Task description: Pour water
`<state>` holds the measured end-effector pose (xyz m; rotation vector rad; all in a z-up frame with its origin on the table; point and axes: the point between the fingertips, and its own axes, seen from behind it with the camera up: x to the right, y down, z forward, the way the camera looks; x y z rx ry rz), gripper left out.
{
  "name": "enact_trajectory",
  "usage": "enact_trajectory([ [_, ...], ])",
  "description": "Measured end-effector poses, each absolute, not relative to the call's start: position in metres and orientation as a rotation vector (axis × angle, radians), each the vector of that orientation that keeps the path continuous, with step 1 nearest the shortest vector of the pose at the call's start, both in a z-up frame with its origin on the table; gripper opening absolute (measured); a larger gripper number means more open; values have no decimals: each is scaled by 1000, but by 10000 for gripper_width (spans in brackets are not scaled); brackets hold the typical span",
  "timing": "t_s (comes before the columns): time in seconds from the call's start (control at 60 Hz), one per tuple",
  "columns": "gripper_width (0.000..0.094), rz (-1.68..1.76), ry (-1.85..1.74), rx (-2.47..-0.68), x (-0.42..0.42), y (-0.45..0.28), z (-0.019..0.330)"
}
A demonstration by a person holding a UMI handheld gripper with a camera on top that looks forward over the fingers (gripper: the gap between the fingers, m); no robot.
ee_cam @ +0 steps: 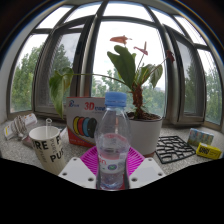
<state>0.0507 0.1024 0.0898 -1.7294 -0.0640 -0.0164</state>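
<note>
A clear plastic water bottle (pixel 113 140) with a light blue cap stands upright between my fingers, about half full of water. My gripper (pixel 112 162) is shut on the bottle, with the magenta pads (pixel 89 160) pressing on its lower body from both sides. A white mug (pixel 46 148) with black lettering stands on the counter to the left of the bottle, its mouth facing up. The bottle's base is hidden low between the fingers.
A potted plant in a white pot (pixel 143 128) stands just behind the bottle by the window. A printed box (pixel 84 120) stands behind the mug. A black grid rack (pixel 175 149) and a yellow item (pixel 208 151) lie at the right.
</note>
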Motion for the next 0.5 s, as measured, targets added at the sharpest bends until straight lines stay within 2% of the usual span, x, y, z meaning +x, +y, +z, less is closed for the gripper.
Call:
enact_trajectory([
  [0.15,492,-32,-37,-1776,58,106,82],
  [0.183,585,-32,-29,-1829,59,104,73],
  [0.233,830,-8,-27,-1883,53,99,66],
  [0.25,868,-1,-26,-1893,51,97,65],
  [0.3,819,-9,-15,-1912,55,89,65],
  [0.367,862,-74,5,-1930,60,70,73],
  [0.5,848,-118,84,-1974,60,16,95],
])
